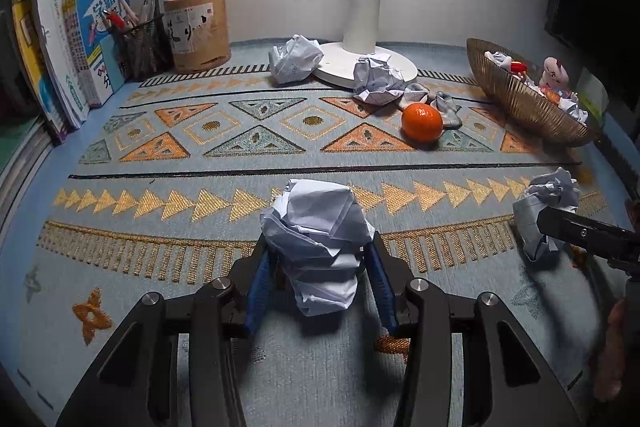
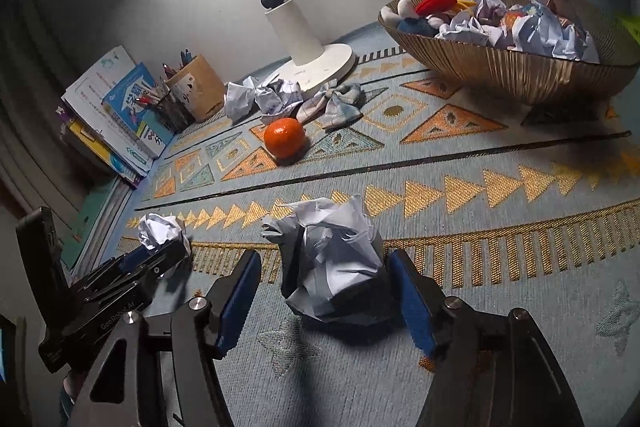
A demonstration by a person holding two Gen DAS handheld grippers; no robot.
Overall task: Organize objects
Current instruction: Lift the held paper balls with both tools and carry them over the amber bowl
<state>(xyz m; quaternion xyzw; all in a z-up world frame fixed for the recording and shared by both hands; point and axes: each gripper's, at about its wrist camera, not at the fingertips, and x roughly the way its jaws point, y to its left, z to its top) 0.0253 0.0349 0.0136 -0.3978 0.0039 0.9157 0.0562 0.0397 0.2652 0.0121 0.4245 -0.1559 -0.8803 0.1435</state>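
A crumpled paper ball (image 1: 320,247) is clamped in the left gripper (image 1: 318,267) for binning; another (image 2: 336,267) lies unpinched between the parted right gripper (image 2: 326,291).

The mat (image 1: 168,187) on the bench was woven cloth, rough, with shiny gold thread. The balls of paper (image 1: 316,239) were crumpled and matt. The orange (image 1: 422,122) had glossy, bumpy skin. The bowl (image 2: 512,67) looked like ribbed, shiny gold metal. The lamp (image 1: 366,27) was smooth white plastic. The tongs (image 2: 324,291) were matt black with blue ridged pads (image 2: 414,303).
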